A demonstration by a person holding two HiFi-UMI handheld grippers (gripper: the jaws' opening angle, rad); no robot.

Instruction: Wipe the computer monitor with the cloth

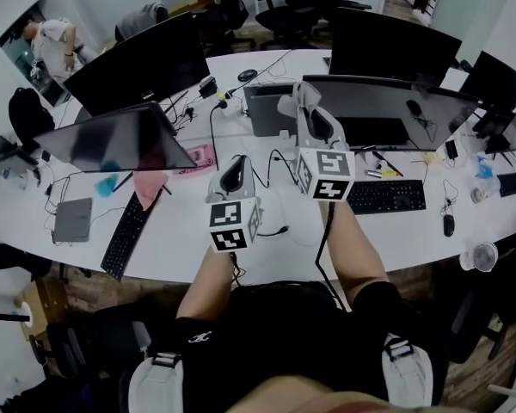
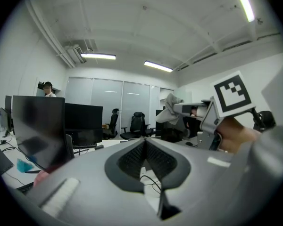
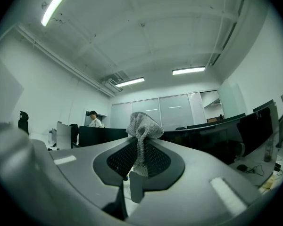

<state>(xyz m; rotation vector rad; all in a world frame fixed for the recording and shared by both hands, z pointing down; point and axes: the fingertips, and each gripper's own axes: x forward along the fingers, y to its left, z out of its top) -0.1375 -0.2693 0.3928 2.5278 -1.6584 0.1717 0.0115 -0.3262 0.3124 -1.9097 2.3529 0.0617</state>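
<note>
Holding the cloth (image 3: 142, 124) up off the table (image 1: 181, 248), the right claw (image 3: 140, 147) is clamped on it at the tips. A bunched head of grey knit stands above the jaws and a short tail hangs below, which leaves a soft pad facing forward, suitable for pressing against a screen. In the head view the cloth lines up with the upper left corner of the centre monitor (image 1: 378, 110). The right gripper view shows open air ahead of it, so contact is judged not yet made and wiping not yet started. The left claw (image 2: 145, 144) has its jaws drawn together with nothing between them. It sits lower than the right claw and to its left, apparently parked clear of the working side. Count: two claws, one cloth. Five dark screens are visible on the table: the centre monitor, a tilted monitor (image 1: 112, 140) at left, two rear monitors (image 1: 142, 63) and one far-right monitor (image 1: 494, 80). A grey panel (image 1: 271, 108) beside the centre monitor may be a sixth screen seen from behind or a laptop lid; the view does not settle it. There are two keyboards (image 1: 387, 196) and one mouse (image 1: 447, 224).
</note>
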